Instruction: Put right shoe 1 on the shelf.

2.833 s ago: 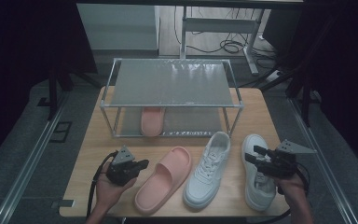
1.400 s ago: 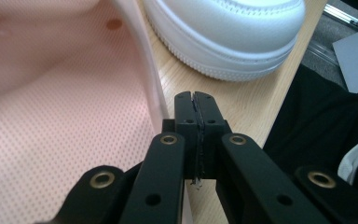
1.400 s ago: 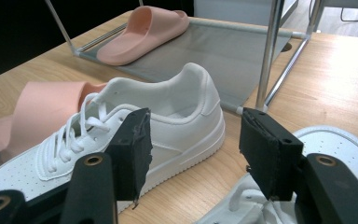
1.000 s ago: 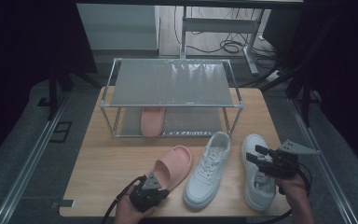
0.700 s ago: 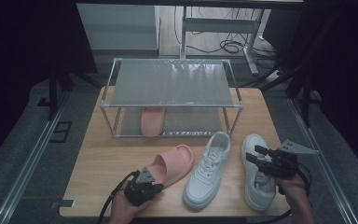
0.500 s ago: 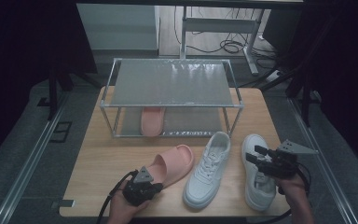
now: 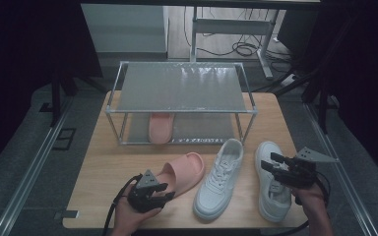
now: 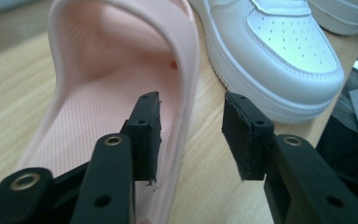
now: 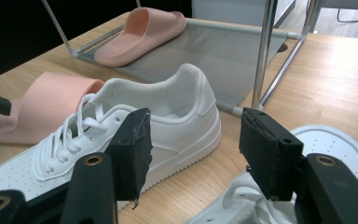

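1. The pink slipper [image 7: 182, 173] lies on the wooden table [image 7: 98, 182], near the front edge, with its heel end by the left gripper [image 7: 163, 192].
2. In the left gripper view, the slipper's side wall [image 8: 186, 79] runs between the two black jaws. One jaw sits inside the slipper and the other sits outside it, over bare wood.
3. The left gripper's jaws have just been opening. They stand wide now, and the outer pad does not press on the wall. Whether the inner pad touches the slipper I cannot tell.
4. A hand [image 7: 128, 216] holds this gripper low at the front of the table.
5. Just beside the slipper, on its right, lies a white sneaker [image 7: 220, 179] with laces, its toe toward the person.
6. A second white sneaker [image 7: 271, 184] lies farther right, a little apart from the first.
7. The right gripper [image 7: 270, 164] hangs over this second sneaker, held by the other hand [image 7: 311, 196]. Its jaws are wide apart and hold nothing.
8. Behind the shoes stands a metal shoe rack [image 7: 182, 88] with two grey shelves.
9. Another pink slipper [image 7: 160, 127] lies on the rack's lower shelf, well apart from the first one.
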Demonstrator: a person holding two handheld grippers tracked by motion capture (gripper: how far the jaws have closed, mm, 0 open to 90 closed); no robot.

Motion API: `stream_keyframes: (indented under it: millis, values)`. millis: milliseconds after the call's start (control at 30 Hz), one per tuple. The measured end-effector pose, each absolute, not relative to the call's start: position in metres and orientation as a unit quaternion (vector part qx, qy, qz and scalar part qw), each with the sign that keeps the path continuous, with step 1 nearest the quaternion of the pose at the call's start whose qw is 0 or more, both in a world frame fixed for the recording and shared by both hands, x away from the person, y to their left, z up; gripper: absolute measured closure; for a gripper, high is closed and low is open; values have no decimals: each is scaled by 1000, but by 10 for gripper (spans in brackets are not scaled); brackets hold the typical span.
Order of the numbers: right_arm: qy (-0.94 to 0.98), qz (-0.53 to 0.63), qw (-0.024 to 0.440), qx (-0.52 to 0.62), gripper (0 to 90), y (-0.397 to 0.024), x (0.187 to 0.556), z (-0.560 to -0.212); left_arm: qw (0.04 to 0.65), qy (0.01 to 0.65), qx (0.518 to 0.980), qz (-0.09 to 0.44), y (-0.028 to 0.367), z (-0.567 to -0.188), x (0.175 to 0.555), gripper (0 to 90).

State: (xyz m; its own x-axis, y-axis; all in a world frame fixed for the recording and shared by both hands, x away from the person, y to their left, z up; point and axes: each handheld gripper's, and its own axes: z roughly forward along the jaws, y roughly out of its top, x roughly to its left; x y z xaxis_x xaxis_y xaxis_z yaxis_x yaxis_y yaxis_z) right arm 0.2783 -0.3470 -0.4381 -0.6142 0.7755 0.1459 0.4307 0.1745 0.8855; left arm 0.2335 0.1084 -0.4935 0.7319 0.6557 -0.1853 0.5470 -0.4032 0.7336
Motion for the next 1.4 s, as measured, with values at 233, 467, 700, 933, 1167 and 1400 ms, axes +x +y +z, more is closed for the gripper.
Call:
stream_keyframes:
  millis: [233,467,700,933,1167,1400]
  values:
    - [746,499,170,406,442,-348,278,-438,402,358,839,74,100,-494,243,557]
    - [745,501,171,405,442,-348,277,-437,399,359,841,70,94,-494,254,554]
    - [747,499,170,406,442,-347,279,-439,382,354,852,62,83,-503,261,589]
    - [747,500,170,404,442,-347,278,-438,375,344,858,69,71,-510,267,709]
    - [747,499,171,405,442,-348,278,-439,373,335,863,66,67,-511,265,799]
    - [747,499,172,405,442,-348,279,-439,373,335,863,66,67,-510,264,822]
